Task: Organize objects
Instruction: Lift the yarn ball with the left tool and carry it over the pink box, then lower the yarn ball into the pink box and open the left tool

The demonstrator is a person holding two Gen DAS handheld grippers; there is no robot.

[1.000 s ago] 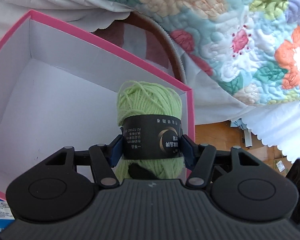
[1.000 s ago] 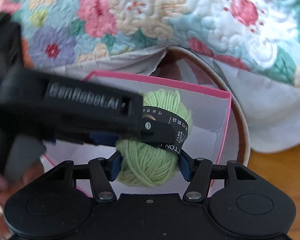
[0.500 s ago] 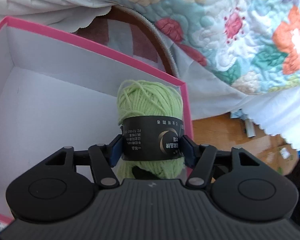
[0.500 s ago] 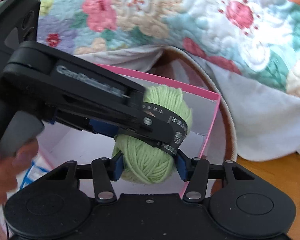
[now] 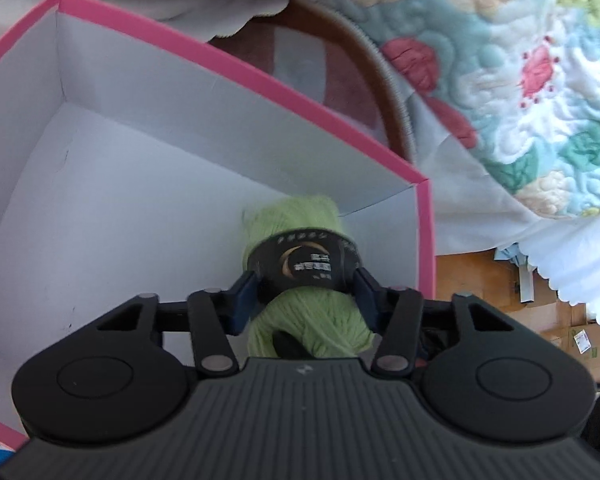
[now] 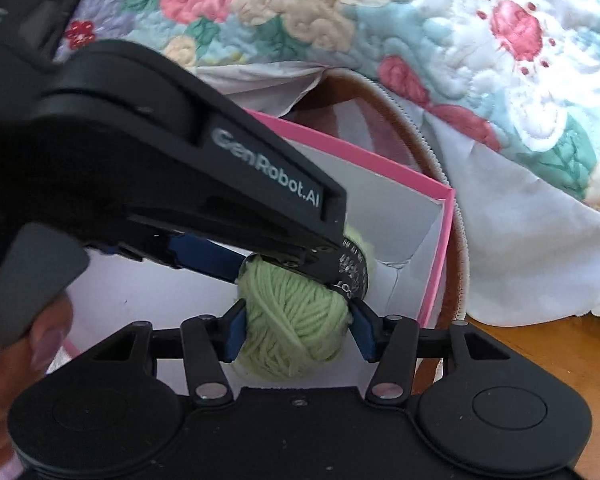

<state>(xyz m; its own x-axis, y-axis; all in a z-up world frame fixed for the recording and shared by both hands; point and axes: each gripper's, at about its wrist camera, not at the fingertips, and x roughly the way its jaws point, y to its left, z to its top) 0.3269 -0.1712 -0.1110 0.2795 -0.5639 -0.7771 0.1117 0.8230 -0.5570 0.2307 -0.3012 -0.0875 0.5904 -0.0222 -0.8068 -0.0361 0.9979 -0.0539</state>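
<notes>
Yarn ball: a pale green skein (image 5: 300, 280) with a black paper band (image 5: 306, 266) round its middle, hanging inside the open box near the right-hand corner, held by both grippers at once.
Long axis: in the left wrist view it runs away from the camera, the far end toward the box's back wall, the near end bulging toward the gripper body; the band crosses it from side to side.
Far end: a little blurred, so how close it sits to the wall I cannot tell.
Left gripper (image 5: 306, 296): pinching the skein at the band, blue pads pressed into either side; its jaws have just been closing in on the yarn between them.
Right gripper (image 6: 294, 322): clamped on the near, bare-yarn end of the skein (image 6: 292, 316), one pad on each flank, the wool squeezed between.
Crossing: in the right wrist view the left gripper (image 6: 332, 276) reaches in from upper left, over the skein, down to the band.
Box (image 5: 220, 66): pink rim, white inside, floor bare around the yarn.
Behind the box: a brown round basket (image 6: 440, 168) against its far corner, under a floral quilt (image 6: 460, 20).
Hand (image 6: 16, 344): fingers wrapped on the left gripper's handle, lower left.
Table (image 6: 540, 356): wooden surface, showing lower right.
</notes>
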